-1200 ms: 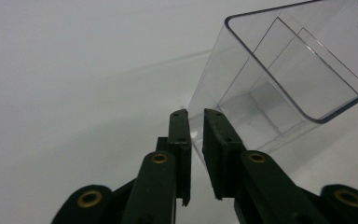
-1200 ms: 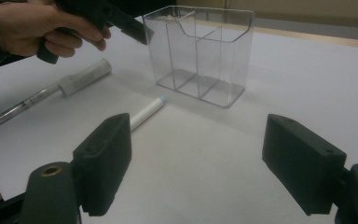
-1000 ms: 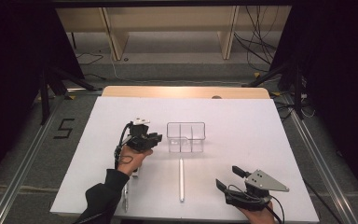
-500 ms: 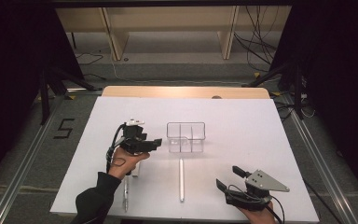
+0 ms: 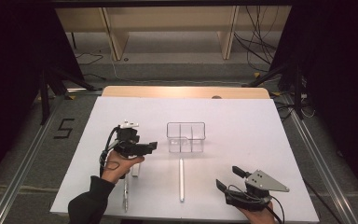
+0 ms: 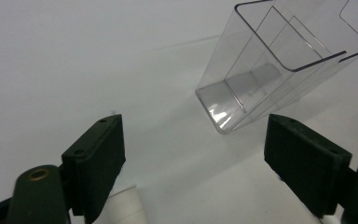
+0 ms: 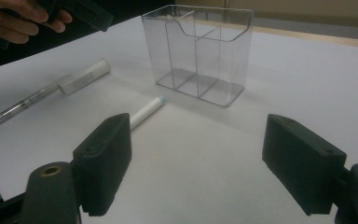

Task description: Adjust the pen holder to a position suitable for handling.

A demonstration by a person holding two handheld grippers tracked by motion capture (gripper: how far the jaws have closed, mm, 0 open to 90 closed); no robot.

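Observation:
A clear plastic organiser (image 5: 185, 136) with several compartments stands mid-table; it also shows as the organiser (image 6: 279, 70) and the organiser (image 7: 198, 51). My left gripper (image 5: 152, 146) hovers just left of it, and its jaws have just been opening with nothing between them (image 6: 193, 154). A short white tube (image 5: 135, 169) lies on the table under that hand, its end at the tube (image 6: 123, 207). My right gripper (image 5: 227, 177) rests near the front right, open and empty (image 7: 196, 158). A white pen (image 5: 182, 179) lies in front of the organiser, the same pen (image 7: 147, 112).
A clear pen (image 5: 126, 193) lies near the front left edge beside the white tube (image 7: 84, 77), the same clear pen (image 7: 14, 109). The white table top (image 5: 242, 116) ends close behind my right hand. The other hand with its gripper (image 7: 74, 11) sits far left.
My left gripper's jaws have spread wide, and that hand has drifted a little left, away from the organiser. The right gripper has stayed put.

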